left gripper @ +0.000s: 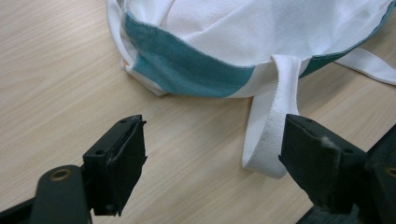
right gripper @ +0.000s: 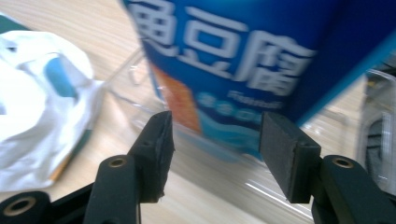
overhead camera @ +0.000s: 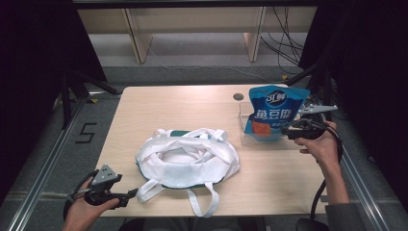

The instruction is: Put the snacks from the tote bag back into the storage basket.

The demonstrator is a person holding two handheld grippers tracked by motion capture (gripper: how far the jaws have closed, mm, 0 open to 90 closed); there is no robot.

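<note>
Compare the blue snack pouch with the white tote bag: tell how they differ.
The blue snack pouch stands upright in a clear container; the white tote bag lies slumped, mouth open. The pouch is glossy and printed; the bag is plain cloth with teal trim. An open tool faces each.

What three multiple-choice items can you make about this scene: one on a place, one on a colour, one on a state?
1. The blue snack pouch stands:
A. in the clear box
B. inside the cloth bag
C. on the floor

2. The cloth bag's trim is:
A. red
B. teal
C. yellow

3. The left gripper is:
A. shut on a strap
B. open
C. holding the pouch

Answers: 1 A, the pouch rises from the box; 2 B, a teal band shows in the left gripper view; 3 B, its jaws stand apart above the table.
</note>
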